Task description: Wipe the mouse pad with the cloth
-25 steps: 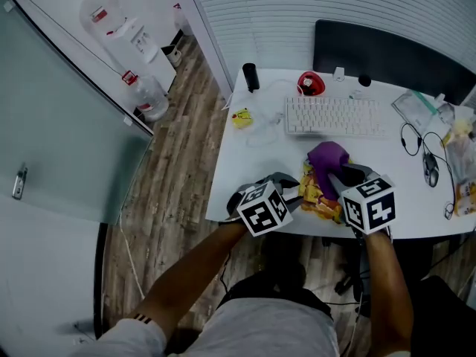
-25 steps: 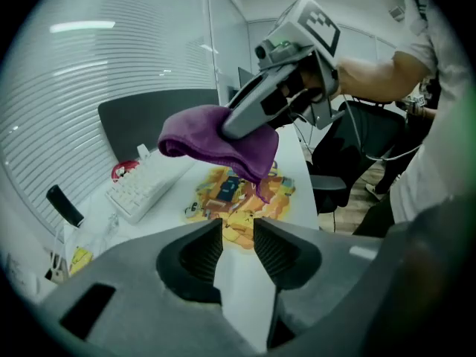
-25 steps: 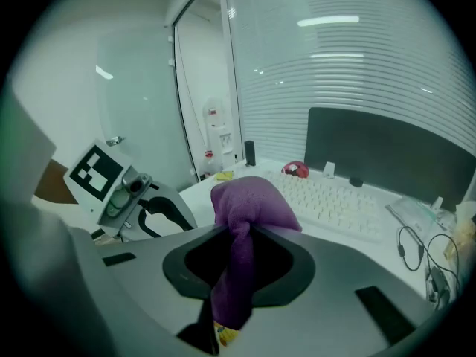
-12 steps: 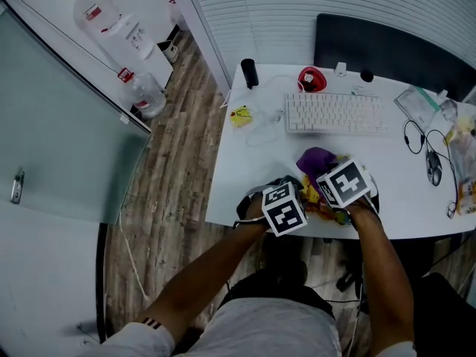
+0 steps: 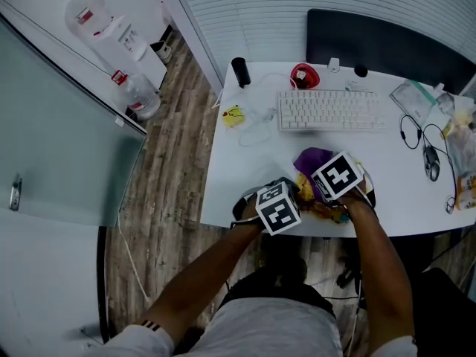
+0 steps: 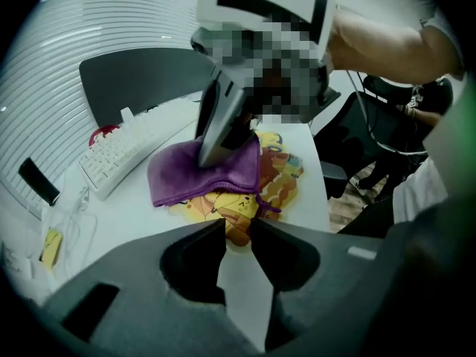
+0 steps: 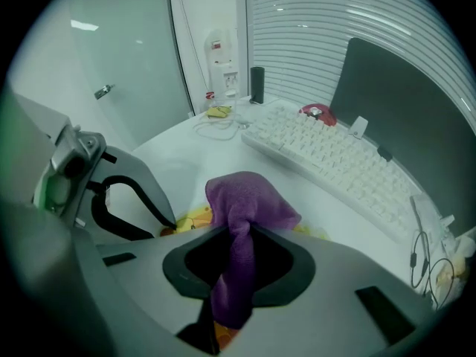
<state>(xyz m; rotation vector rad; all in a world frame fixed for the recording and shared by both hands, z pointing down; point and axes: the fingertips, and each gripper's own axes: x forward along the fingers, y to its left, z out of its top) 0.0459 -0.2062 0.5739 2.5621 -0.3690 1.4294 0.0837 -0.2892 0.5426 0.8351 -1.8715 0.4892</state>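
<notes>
A yellow and orange mouse pad [image 5: 321, 210] lies at the front edge of the white desk [image 5: 245, 169]. A purple cloth [image 7: 245, 199] is bunched on it. My right gripper [image 7: 234, 274] is shut on a fold of the cloth and holds it down on the pad. In the left gripper view the right gripper's fingers [image 6: 223, 125] stand on the cloth [image 6: 201, 173]. My left gripper [image 6: 238, 233] sits low at the pad's near edge [image 6: 236, 230]. Its jaws are closing, with that edge at their tips and bare desk showing in the gap behind.
Behind the pad lies a white keyboard [image 5: 331, 110], then a dark monitor [image 5: 387, 43]. A red object [image 5: 303, 75], a black cylinder [image 5: 240, 71] and a small yellow item [image 5: 233, 115] lie at the back left. A mouse with its cable [image 5: 433, 162] is to the right.
Both grippers have sunk toward the desk. The right one carried the purple cloth down and a little left onto the mouse pad, close to the left gripper.
</notes>
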